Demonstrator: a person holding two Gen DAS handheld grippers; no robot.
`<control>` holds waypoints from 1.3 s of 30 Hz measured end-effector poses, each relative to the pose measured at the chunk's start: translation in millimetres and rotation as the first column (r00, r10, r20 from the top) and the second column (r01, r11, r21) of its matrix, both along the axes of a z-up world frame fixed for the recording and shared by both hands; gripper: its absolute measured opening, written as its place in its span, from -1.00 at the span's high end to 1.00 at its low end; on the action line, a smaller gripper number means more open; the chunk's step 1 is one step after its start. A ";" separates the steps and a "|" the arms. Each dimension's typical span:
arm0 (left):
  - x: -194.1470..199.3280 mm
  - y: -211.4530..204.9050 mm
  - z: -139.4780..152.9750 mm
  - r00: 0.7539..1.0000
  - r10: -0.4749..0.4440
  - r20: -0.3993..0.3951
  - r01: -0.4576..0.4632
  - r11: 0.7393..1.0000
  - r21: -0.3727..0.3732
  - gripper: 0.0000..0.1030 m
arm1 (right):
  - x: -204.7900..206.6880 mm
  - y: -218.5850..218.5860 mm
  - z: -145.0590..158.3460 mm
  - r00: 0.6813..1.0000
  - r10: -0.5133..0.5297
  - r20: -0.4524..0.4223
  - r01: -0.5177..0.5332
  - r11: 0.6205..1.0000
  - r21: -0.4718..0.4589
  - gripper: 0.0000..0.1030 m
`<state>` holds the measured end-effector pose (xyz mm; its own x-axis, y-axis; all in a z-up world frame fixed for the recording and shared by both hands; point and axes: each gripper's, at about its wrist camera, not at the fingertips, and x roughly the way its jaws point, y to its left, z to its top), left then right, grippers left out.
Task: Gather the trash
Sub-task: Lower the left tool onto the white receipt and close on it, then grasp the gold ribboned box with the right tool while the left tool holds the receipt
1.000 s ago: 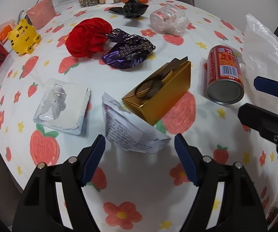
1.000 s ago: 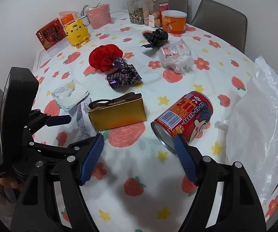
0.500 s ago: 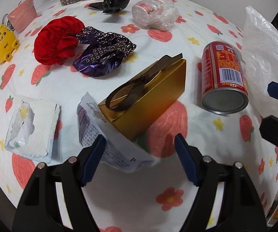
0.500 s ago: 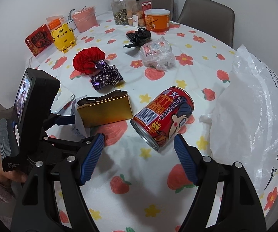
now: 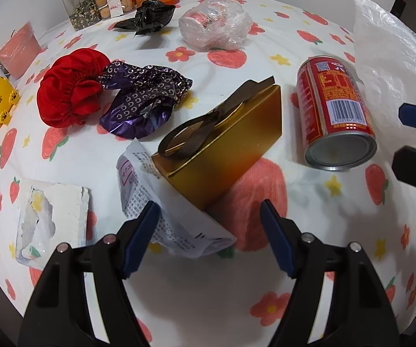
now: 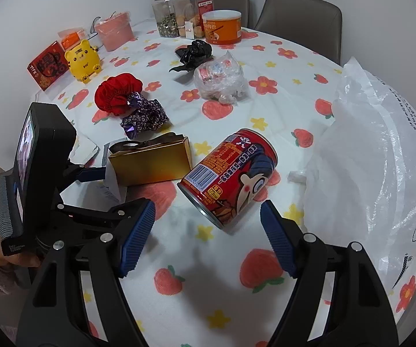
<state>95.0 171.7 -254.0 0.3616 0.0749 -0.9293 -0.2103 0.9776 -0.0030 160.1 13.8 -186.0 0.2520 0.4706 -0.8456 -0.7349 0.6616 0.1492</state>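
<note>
A gold gift box [image 5: 228,144] with a brown ribbon lies on the flowered tablecloth, a crumpled printed paper [image 5: 161,211] tucked under its near corner. My left gripper [image 5: 209,217] hangs over that corner and the paper, jaws closing, pads touching neither. A red can [image 6: 231,173] lies on its side right of the box [image 6: 150,164]. My right gripper [image 6: 208,211] stands open just in front of the can's base. A white plastic bag [image 6: 375,173] stands at the right.
Farther back lie a purple wrapper [image 5: 141,101], a red cloth [image 5: 69,86], a black bag [image 5: 150,14] and a clear plastic bundle [image 5: 216,26]. A torn white foam tray [image 5: 54,211] sits left. Jars, an orange tub and a yellow toy [image 6: 82,60] line the far edge; chairs stand behind.
The left gripper has moved forward and down onto the gold box and paper, rolling a little. The right gripper has edged closer to the red can.
</note>
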 end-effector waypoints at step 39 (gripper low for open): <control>-33.6 43.6 4.1 0.988 0.146 0.045 -0.139 0.982 -0.130 0.78 | -20.0 60.0 -6.2 0.989 0.146 0.017 -0.146 0.989 -0.005 -0.41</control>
<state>61.4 215.3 -249.9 0.4058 0.0133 -0.9139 -0.3438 0.9287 -0.1392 140.1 73.8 -192.2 0.1949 0.5005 -0.8435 -0.8263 0.5471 0.1337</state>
